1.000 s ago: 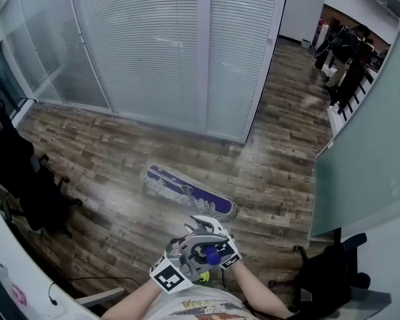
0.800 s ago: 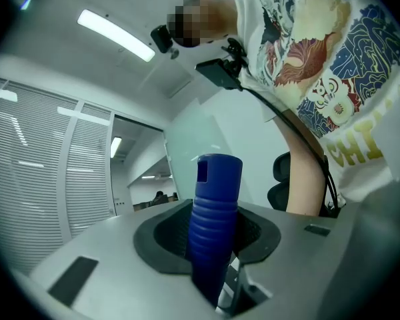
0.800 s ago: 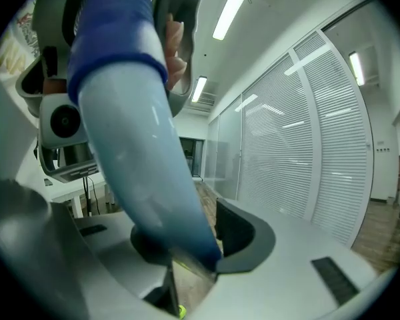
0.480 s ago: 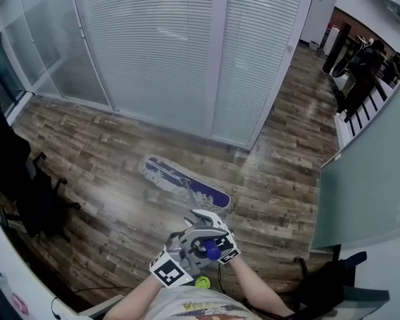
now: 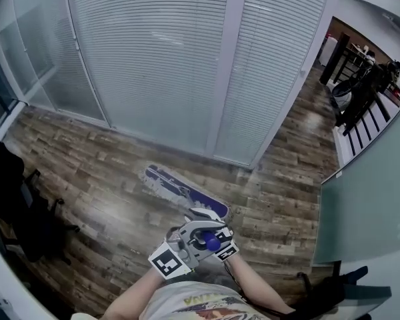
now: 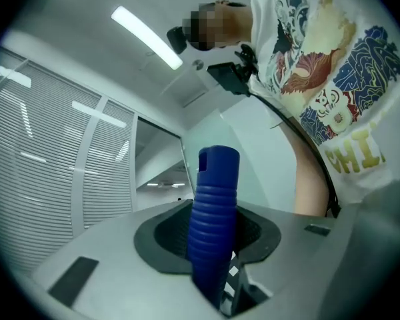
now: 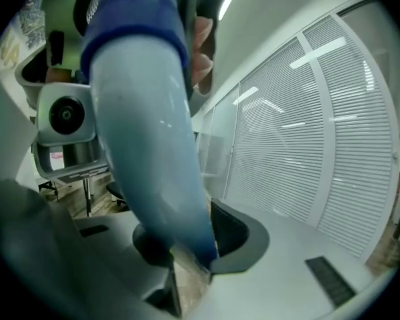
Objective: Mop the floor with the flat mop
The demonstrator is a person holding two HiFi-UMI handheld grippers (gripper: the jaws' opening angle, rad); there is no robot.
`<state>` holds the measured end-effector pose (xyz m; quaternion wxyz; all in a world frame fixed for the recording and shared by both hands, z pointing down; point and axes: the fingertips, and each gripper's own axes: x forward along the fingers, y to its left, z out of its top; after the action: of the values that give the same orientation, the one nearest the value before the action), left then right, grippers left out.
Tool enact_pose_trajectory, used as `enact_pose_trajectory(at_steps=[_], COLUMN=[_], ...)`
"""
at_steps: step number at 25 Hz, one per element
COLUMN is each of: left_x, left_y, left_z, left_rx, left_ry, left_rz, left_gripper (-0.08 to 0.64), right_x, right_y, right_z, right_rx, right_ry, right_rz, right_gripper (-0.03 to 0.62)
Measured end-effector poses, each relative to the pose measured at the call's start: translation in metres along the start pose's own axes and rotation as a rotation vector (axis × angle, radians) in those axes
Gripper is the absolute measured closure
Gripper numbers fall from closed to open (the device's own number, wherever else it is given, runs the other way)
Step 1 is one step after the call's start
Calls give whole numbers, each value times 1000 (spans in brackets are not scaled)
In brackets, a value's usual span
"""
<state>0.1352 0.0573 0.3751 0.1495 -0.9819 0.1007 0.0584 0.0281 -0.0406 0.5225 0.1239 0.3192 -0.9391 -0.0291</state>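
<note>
Nearer the partition [image 5: 160,59] than before, flat mop head [image 5: 185,192] lies on floor [image 5: 107,179] ahead of both grippers. Left gripper [image 6: 210,245] clamps ribbed handle end [image 6: 213,192]; right gripper [image 7: 187,249], jaws just closing tighter, pinches shaft [image 7: 153,145] beyond it, likely for push leverage.

Brown plank floor [image 5: 100,179] fills the lower frame — glossy toward the upper right. White blinds [image 5: 153,52] behind glass span the top; a black chair [image 5: 17,202] sits at left, a frosted panel [image 5: 370,199] at right.
</note>
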Motion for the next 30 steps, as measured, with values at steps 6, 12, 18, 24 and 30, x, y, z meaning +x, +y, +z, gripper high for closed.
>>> enact_pose_trajectory(at_steps=[6,12,18,24,30], left_x=[-24,-37,-27,8,42], left_y=[44,92,134,182,236], left_z=[-6,-13,-26,-59,-105], left_rx=[-7,-29,-42,-40,-5], left_ry=[-58,-90,-112,-84,6], left_rz=[37,81,77,29,-4], left_gripper=[439,439,439,431,431], right_x=[47,89,118,145,185], right_y=[-11,-33,-68,-131,-201], right_z=[4,9,7,-1,-11], right_rx=[-30,-44,-52,-39,-45], right_ry=[9,4,-11,-29,-31], right_rz=[28,38,35,34,40], right_gripper=[512,512,515,517,520])
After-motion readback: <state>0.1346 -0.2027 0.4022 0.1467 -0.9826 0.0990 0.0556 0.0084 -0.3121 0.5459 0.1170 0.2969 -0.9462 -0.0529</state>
